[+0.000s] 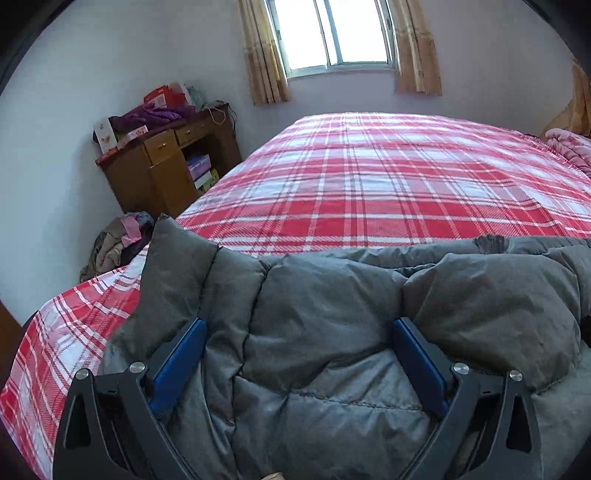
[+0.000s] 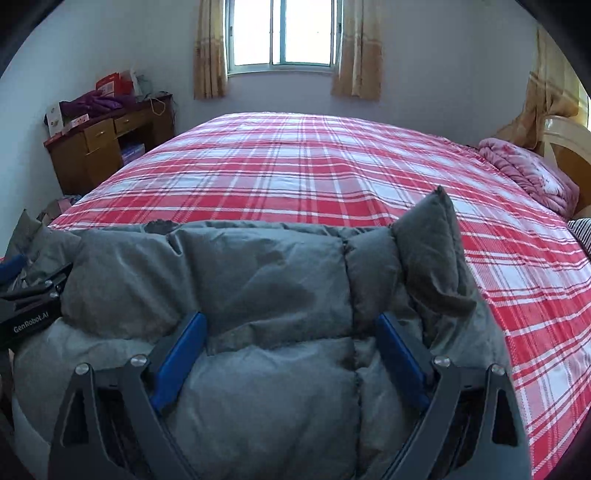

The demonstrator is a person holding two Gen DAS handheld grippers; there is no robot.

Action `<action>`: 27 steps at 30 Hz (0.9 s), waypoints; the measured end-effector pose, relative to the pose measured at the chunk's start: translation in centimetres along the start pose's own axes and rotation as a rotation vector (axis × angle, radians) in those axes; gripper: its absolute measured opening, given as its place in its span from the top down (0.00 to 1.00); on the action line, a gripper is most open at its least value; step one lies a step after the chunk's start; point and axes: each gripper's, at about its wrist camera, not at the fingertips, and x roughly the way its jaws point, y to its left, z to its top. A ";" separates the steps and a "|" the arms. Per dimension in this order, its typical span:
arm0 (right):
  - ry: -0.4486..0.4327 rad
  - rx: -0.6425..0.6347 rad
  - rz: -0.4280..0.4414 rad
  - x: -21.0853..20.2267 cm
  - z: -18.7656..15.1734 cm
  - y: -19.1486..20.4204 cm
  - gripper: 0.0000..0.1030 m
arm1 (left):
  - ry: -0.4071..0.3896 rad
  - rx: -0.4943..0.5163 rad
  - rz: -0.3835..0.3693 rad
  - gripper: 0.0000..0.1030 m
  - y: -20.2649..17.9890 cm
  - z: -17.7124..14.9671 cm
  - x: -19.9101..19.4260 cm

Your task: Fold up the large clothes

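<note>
Both grippers' spread fingers straddle the grey jacket [image 1: 325,332].

We count one grey puffer jacket [image 2: 258,280], one plaid bed [image 2: 314,166], one wooden worktop [image 2: 92,147], one window [image 2: 282,33], two curtains [image 2: 210,48] and one pink quilt [image 2: 528,173].

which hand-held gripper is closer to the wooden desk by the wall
Left. The left hand-held gripper sits at the end of the grey padded jacket nearest the brown wooden desk; the right hand-held gripper sits at the far end.
</note>
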 end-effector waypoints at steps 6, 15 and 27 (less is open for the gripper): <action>0.013 0.002 -0.010 0.6 -0.1 0.3 0.08 | 0.021 -0.022 -0.011 0.01 0.0 -0.2 0.8; 0.082 0.028 -0.004 2.1 -0.2 0.0 0.06 | 0.057 -0.021 -0.010 0.01 -0.2 -0.2 1.7; 0.145 0.010 -0.029 3.2 -0.5 0.3 0.03 | 0.074 -0.014 -0.001 0.01 -0.5 -0.2 2.3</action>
